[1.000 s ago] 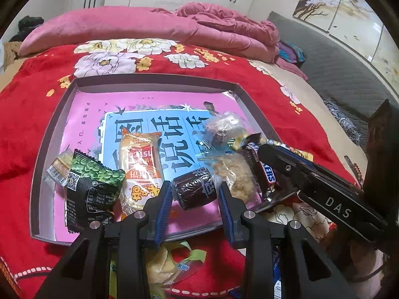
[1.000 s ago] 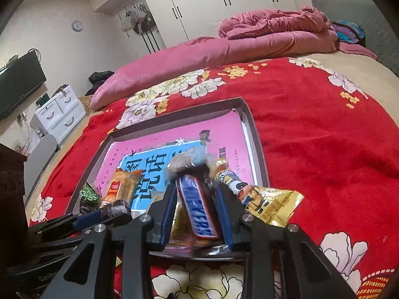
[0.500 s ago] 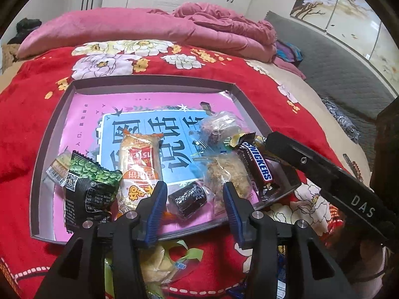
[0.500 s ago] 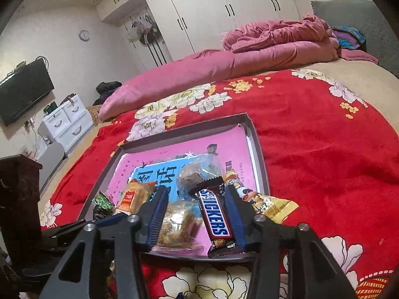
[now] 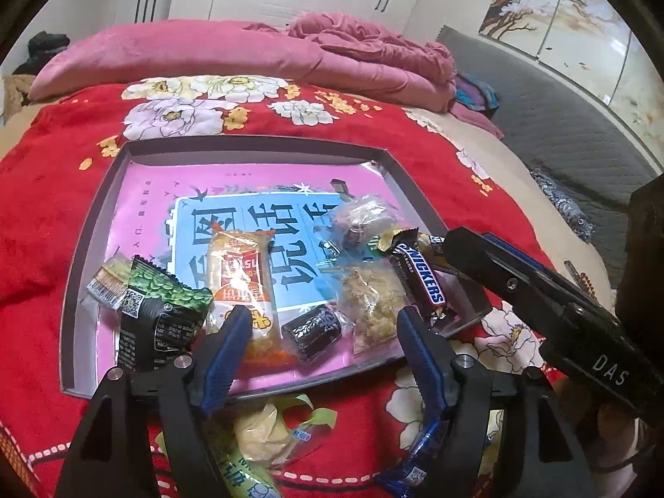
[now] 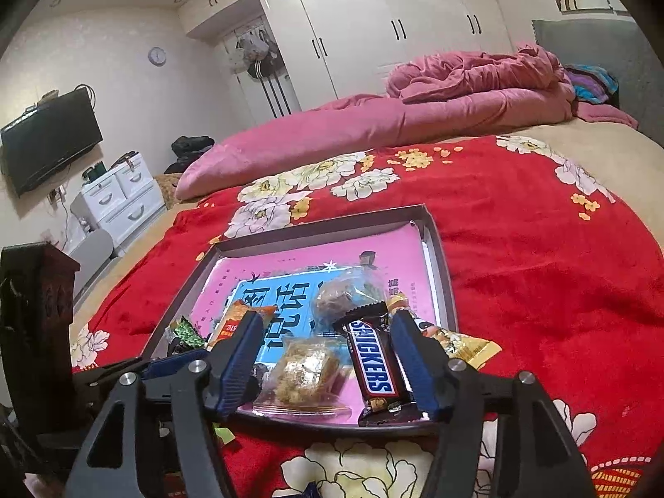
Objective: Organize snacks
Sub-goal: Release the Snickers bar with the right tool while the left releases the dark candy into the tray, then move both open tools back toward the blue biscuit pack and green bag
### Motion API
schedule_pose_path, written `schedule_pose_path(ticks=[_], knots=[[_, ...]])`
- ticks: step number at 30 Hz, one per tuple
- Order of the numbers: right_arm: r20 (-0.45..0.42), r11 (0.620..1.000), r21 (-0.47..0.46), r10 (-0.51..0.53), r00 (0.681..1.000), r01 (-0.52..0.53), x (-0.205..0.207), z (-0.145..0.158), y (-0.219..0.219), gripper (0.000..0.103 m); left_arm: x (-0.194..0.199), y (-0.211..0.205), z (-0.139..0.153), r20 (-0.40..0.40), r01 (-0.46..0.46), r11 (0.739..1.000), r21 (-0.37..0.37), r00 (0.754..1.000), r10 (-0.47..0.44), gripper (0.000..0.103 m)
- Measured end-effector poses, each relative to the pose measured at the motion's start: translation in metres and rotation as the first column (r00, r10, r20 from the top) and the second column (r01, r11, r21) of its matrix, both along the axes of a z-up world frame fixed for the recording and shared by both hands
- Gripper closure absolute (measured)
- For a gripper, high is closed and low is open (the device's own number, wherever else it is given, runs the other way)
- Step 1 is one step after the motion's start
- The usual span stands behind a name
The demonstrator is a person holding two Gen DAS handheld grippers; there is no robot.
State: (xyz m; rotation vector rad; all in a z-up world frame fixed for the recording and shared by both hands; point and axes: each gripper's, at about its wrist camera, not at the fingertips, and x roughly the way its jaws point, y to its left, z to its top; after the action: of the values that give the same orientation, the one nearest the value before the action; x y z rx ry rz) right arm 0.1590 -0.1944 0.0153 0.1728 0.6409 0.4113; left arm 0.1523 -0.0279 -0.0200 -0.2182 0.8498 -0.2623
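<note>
A shallow grey tray [image 5: 103, 191] with a pink and blue liner lies on the red bed cover; it also shows in the right wrist view [image 6: 440, 245]. In it lie a Snickers bar [image 5: 421, 276] [image 6: 373, 367], a small dark wrapped snack [image 5: 313, 332], a clear bag of crumbly snack [image 5: 371, 301] [image 6: 305, 367], an orange packet [image 5: 242, 274], a green-black packet [image 5: 159, 311] and a clear round-wrapped snack [image 5: 363, 218] [image 6: 346, 290]. My left gripper [image 5: 323, 319] is open and empty, just in front of the dark snack. My right gripper [image 6: 328, 325] is open and empty, its fingers either side of the Snickers bar and crumbly bag.
Loose snacks lie on the cover in front of the tray: a pale green-wrapped one [image 5: 265, 423] and a blue wrapper [image 5: 415, 465]. A yellow packet [image 6: 469, 342] overhangs the tray's right rim. A pink duvet [image 5: 207, 58] is piled at the back. A dark wooden post [image 6: 33, 319] stands at left.
Both grippers opened wider and drew back toward me. The left let go of the dark snack and the right let go of the Snickers bar; both now lie in the tray.
</note>
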Motion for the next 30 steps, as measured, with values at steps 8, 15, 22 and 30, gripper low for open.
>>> schedule_pose_path(ticks=[8,15,22,30], knots=[[0.007,1.000,-0.007,0.002,1.000,-0.002,-0.007,0.003,-0.001,0.028,-0.013,0.008,0.011,0.047,-0.017,1.000,0.018,0.999,0.016,0.025],[0.025,0.999,-0.024,0.023,0.999,-0.022,-0.025,0.009,0.000,0.024,-0.028,0.022,0.021,0.065,-0.031,0.999,0.025,0.997,0.029,0.025],[0.004,0.999,-0.029,0.031,1.000,-0.031,-0.036,0.008,-0.001,0.023,-0.041,0.041,0.024,0.053,-0.069,0.998,0.002,0.996,0.069,0.025],[-0.015,0.997,-0.059,0.043,0.999,-0.044,-0.050,0.005,0.002,0.023,-0.053,0.054,0.020,0.005,-0.081,0.996,-0.040,0.997,0.081,0.025]])
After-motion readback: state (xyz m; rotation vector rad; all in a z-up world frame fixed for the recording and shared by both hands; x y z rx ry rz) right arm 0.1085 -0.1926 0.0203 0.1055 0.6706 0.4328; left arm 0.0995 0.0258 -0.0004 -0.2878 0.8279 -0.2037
